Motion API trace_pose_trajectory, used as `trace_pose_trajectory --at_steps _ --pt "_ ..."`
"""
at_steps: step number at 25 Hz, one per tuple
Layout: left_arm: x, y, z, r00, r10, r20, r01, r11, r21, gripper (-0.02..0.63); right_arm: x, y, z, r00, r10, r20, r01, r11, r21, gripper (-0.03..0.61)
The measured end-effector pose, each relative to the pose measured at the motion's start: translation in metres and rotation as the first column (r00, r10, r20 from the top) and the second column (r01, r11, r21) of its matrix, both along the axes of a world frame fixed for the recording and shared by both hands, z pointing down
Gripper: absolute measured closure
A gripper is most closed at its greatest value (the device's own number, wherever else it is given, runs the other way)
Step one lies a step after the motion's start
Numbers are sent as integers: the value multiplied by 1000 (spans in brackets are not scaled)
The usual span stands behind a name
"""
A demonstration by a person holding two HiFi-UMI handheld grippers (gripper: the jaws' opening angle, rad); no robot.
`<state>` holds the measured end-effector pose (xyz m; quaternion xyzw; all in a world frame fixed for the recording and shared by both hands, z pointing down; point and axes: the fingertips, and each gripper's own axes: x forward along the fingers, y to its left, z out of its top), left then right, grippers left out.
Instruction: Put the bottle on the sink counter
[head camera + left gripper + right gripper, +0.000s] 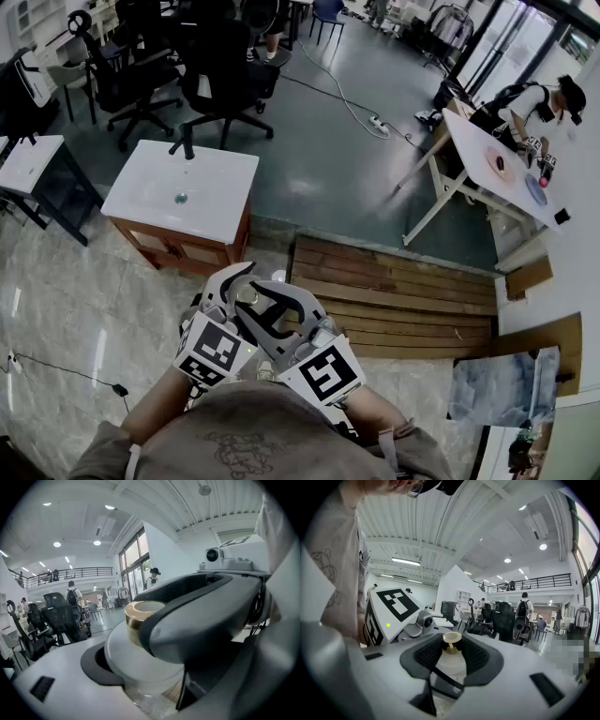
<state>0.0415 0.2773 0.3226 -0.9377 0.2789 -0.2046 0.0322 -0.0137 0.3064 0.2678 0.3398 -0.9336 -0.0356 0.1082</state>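
A clear bottle (pixel 249 295) with a gold cap (pixel 142 614) is held up in front of my chest, between both grippers. My right gripper (pixel 450 657) is shut on the bottle (pixel 449 665); its dark pads hug the shoulder just below the cap (pixel 452 641). My left gripper (pixel 173 667) stands wide open around the same bottle, whose body (pixel 140 660) rests against one jaw while the other jaw stands off. In the head view the left gripper (pixel 234 284) and the right gripper (pixel 274 305) cross over each other. The white sink counter (pixel 211 202) with a black faucet (pixel 186 142) stands ahead to the left.
A wooden pallet (pixel 394 300) lies on the floor straight ahead and to the right. Black office chairs (pixel 220 80) stand behind the sink. A tilted white table (pixel 492 178) with a person at it is at the far right. A cable (pixel 342 98) runs across the grey floor.
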Motion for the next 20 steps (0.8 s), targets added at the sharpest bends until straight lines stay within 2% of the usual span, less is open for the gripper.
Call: trace_pose_trajectory --at_steps 6,20 --pt "-1 -3 1 1000 -1 -4 1 1000 -3 287 -1 -4 1 1000 16 14 -15 1000 -7 445" --pt "16 -6 11 999 -39 13 39 999 -6 287 17 -4 10 1000 -27 16 27 999 -17 445"
